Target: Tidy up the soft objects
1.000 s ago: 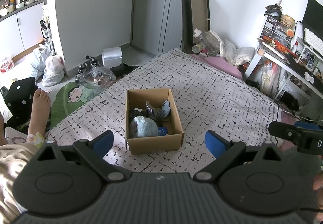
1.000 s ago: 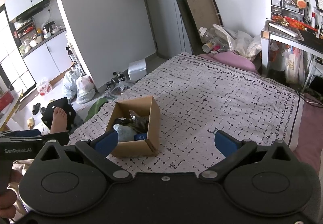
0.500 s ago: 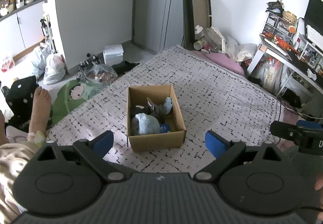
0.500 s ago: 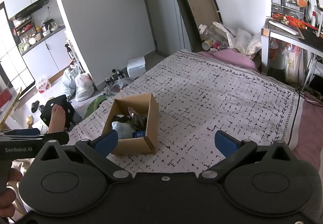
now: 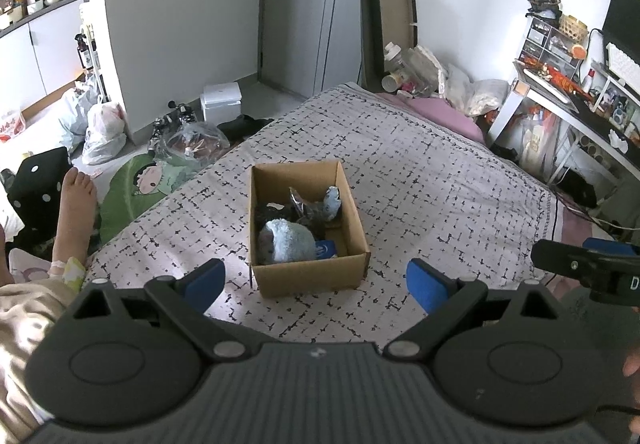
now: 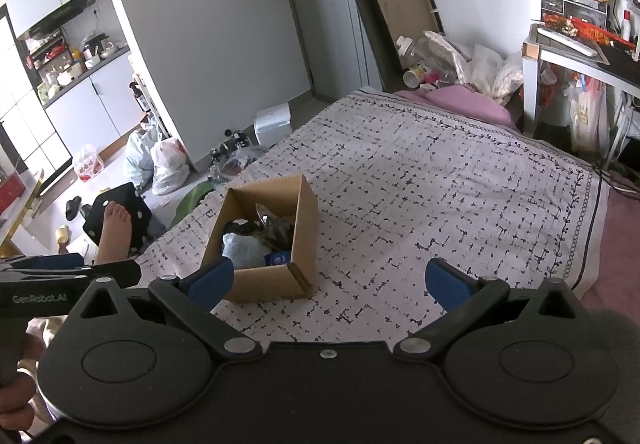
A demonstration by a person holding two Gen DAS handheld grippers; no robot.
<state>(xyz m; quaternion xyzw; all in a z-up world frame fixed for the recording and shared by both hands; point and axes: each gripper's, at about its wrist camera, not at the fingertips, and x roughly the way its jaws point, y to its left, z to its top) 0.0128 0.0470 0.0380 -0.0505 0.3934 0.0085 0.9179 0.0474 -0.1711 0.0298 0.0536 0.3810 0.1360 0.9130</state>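
An open cardboard box [image 5: 310, 278] stands on the patterned bed cover [image 5: 420, 183]. It holds a light blue plush toy [image 5: 286, 242], a grey-blue soft thing [image 5: 332, 199] and dark soft items. The box also shows in the right wrist view [image 6: 306, 219] with the plush [image 6: 244, 250] inside. My left gripper [image 5: 314, 284] is open and empty, just in front of the box. My right gripper [image 6: 328, 280] is open and empty, near the box's right front corner. The right gripper also shows at the right edge of the left wrist view [image 5: 584, 264].
A bare foot [image 5: 76, 203] rests at the bed's left edge by a black dotted cushion [image 5: 36, 187]. Bags and a white bin [image 5: 222, 103] sit on the floor. A desk [image 5: 580, 111] stands right, a pink pillow [image 5: 440, 111] and clutter lie at the far end.
Both grippers have tilted and drawn back slightly, so the box sits a little lower and nearer in both views. Both stay open and empty.
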